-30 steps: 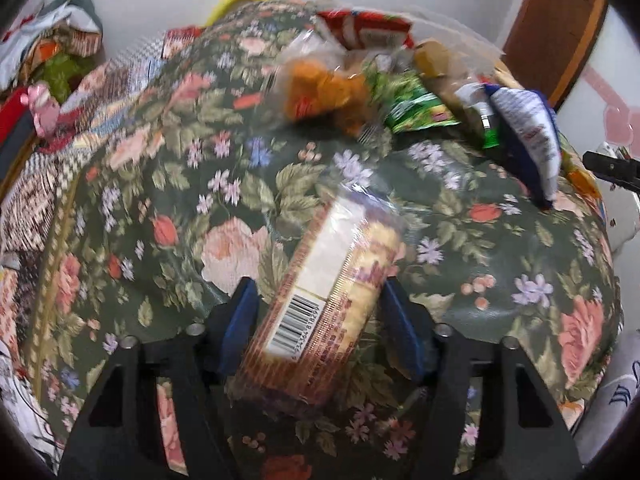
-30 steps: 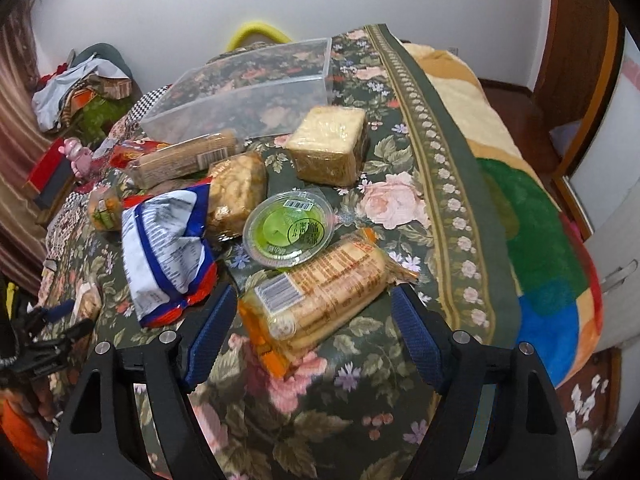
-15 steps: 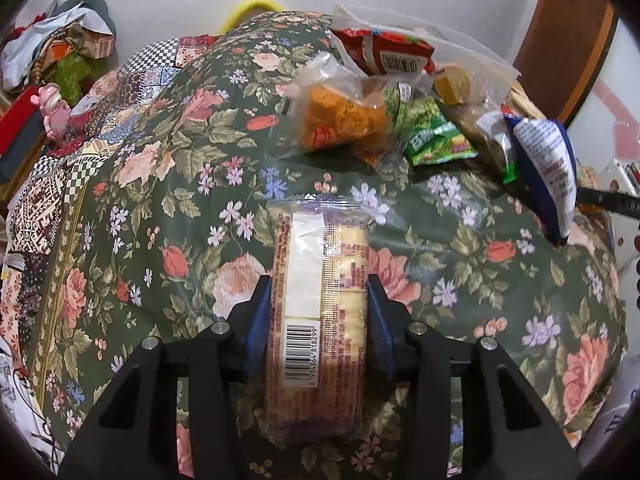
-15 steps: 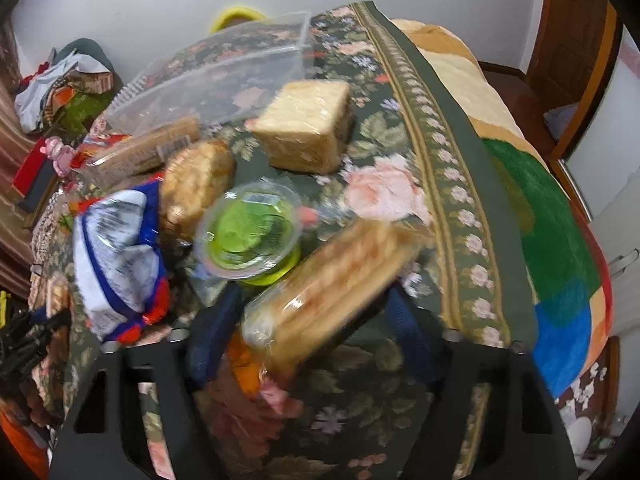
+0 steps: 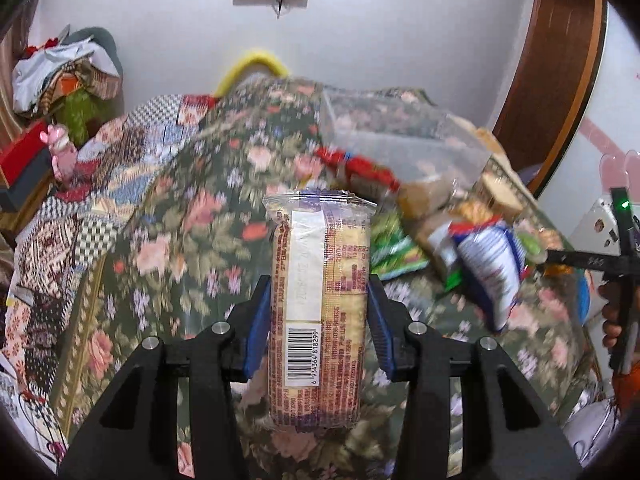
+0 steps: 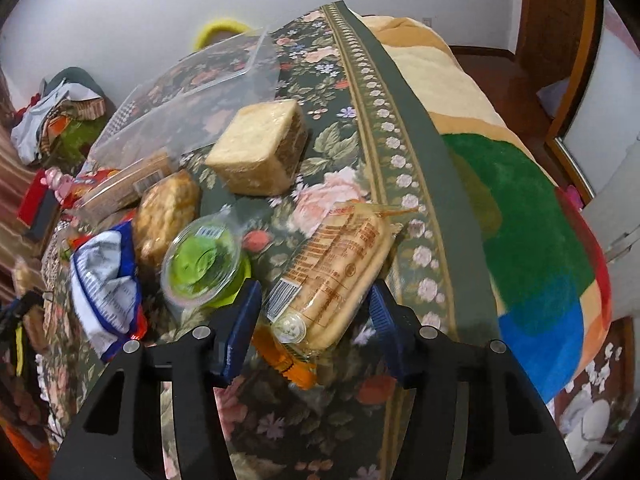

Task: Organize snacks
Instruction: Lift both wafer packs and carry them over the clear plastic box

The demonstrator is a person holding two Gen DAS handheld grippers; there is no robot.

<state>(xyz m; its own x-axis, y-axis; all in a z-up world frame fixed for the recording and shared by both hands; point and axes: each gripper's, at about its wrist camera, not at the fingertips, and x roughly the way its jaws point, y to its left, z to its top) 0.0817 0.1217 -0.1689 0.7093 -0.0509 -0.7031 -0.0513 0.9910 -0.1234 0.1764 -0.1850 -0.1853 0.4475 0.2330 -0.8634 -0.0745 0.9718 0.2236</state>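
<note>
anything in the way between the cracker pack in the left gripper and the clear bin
Partly. The left gripper is shut on the cracker pack, lifted over the bedspread. The clear bin sits ahead to the right; a red snack bag lies against its near side. Passing above looks unobstructed.

The left gripper (image 5: 318,312) was closed on a biscuit pack (image 5: 319,304), its blue fingers (image 5: 256,326) pressed against both long sides, the pack pointing straight ahead. The right gripper (image 6: 314,322) straddled a cracker pack (image 6: 332,276), its fingers (image 6: 240,328) set wider than the pack, with a gap on the right side. A hand (image 5: 614,316) showed at the left view's right edge.
</note>
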